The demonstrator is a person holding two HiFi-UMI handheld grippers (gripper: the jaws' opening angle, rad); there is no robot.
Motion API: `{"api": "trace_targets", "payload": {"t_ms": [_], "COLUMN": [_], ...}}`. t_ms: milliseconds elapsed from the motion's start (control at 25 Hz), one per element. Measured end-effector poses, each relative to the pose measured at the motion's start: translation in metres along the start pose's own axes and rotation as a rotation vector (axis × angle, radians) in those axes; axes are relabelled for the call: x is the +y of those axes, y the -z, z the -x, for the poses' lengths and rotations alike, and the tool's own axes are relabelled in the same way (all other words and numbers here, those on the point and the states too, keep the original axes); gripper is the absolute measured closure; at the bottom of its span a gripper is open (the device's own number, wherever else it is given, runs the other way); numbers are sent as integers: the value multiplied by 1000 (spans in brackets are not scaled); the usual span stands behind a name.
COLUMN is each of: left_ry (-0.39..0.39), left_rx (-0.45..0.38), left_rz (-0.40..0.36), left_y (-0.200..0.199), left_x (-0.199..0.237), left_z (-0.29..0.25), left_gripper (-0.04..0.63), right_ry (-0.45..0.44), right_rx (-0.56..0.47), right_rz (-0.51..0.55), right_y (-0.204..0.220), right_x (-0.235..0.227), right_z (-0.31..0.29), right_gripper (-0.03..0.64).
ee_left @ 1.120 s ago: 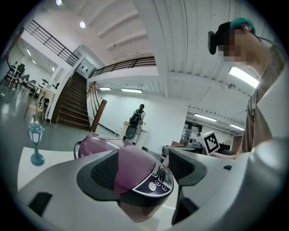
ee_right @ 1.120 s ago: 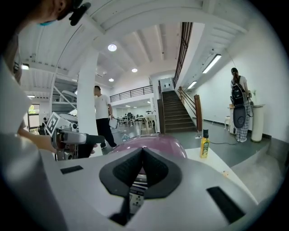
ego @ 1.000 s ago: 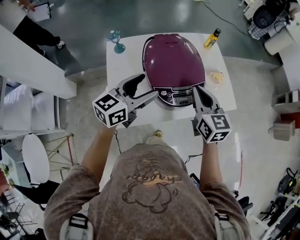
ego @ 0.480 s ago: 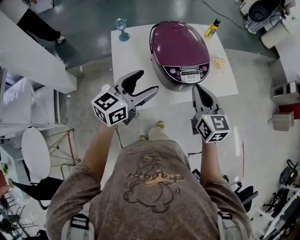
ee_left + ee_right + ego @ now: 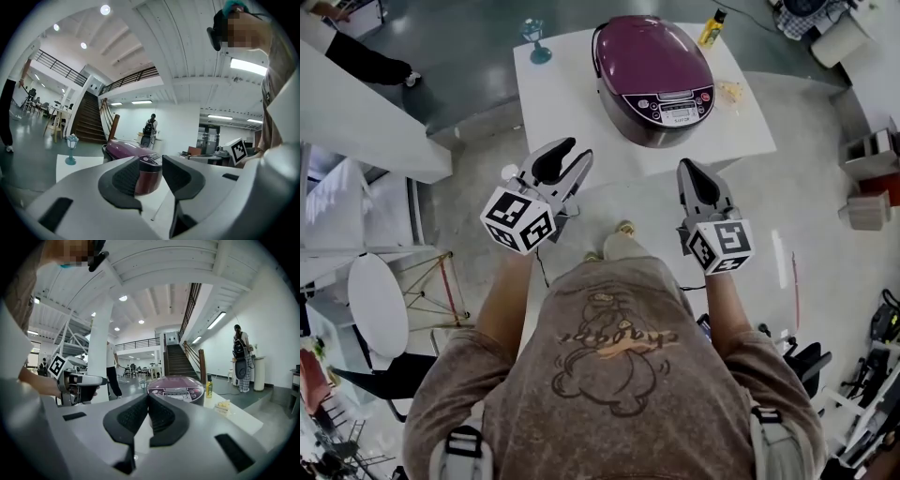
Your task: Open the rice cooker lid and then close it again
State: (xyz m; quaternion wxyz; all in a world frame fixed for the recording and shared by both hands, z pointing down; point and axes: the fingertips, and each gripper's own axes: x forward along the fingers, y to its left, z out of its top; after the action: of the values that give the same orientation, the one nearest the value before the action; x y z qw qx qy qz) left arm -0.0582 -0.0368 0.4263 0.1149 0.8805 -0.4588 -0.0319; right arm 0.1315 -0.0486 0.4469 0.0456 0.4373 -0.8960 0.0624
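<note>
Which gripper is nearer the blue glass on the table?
Left. The left gripper, fingers just closing on nothing, is by the table's front left corner, the glass at the back left one. The right gripper is farther right, before the cooker.

We count one rice cooker (image 5: 654,80), top centre, on one white table (image 5: 562,103). Also on that table are one blue glass (image 5: 534,42), one yellow bottle (image 5: 712,28) and one small pale packet (image 5: 732,91). There are two grippers, left gripper (image 5: 579,150) centre-left and right gripper (image 5: 690,169) centre-right. Marker cubes number two, left cube (image 5: 518,220) and right cube (image 5: 722,246). One round white tabletop (image 5: 373,305) sits at lower left. We make out three people: the holder (image 5: 609,375), one bystander (image 5: 366,61) in the upper left corner, and one backpack wearer (image 5: 150,126). One staircase (image 5: 89,123).
</note>
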Motion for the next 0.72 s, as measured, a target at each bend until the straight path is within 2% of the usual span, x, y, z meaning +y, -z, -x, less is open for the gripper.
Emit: {"api": "trace_targets", "payload": {"t_ms": [160,360,720], "left_ry": [-39,-92,-154], "left_rx": [17,23,36], "left_rz": [-34,-24,-36], "left_y": [12,21,27], "left_x": [1,4,-2], "left_z": [10,22,33], "left_gripper": [507,574,574], "right_ry": [-9,-19,-57], "right_rx": [9,13,22], "right_rz": [-27,-53,-60], "right_y": [13,21,21], "right_x": [2,3,16], "right_z": [9,16,19], "right_gripper": [614,614,614]}}
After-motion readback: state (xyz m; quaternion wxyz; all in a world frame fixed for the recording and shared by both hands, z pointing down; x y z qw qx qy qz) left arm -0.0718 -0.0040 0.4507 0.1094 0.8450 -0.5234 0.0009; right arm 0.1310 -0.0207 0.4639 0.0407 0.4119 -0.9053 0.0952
